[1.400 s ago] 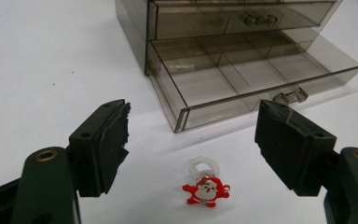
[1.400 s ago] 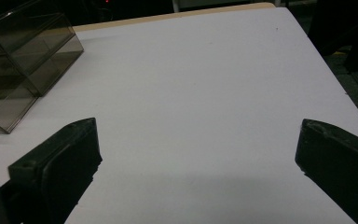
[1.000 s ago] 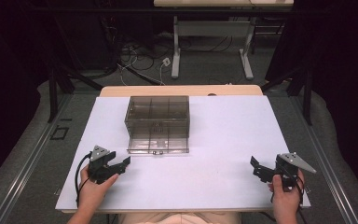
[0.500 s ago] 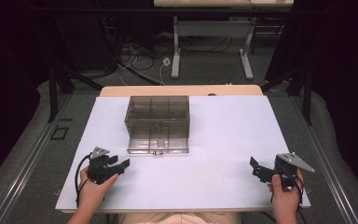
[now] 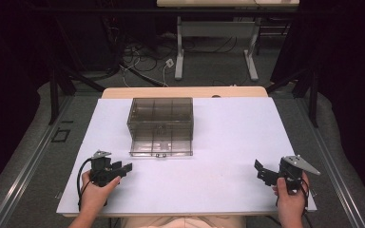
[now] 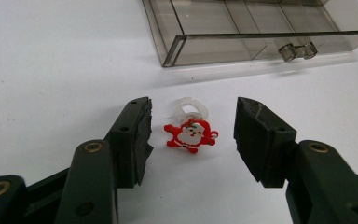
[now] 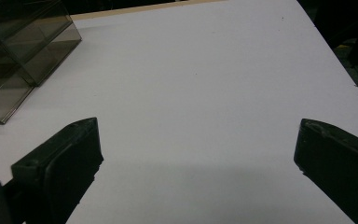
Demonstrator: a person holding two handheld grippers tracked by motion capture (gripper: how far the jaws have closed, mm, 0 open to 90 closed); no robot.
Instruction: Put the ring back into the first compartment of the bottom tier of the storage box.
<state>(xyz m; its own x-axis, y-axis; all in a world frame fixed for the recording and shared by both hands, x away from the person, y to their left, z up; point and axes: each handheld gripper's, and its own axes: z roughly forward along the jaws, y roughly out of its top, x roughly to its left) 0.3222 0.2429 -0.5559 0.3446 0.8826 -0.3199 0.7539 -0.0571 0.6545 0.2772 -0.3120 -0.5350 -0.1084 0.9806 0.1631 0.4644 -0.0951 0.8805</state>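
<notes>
Left gripper (image 6: 193, 133) closing, jaws either side of Santa ring (image 6: 189, 132) on white bench (image 5: 228, 142), not yet touching. Smoky drawer box (image 5: 160, 126) just beyond, path clear. Right gripper (image 5: 265, 172) spread wide, far right.

A small red-and-white Santa ring (image 6: 189, 134) lies flat on the white table between my left jaws, its clear band behind it, untouched by either pad.

From the high view the Santa ring (image 6: 189, 133) is too tiny to spot, and the clear box (image 7: 14, 56) gets chopped off at the right gripper view's upper left.
</notes>
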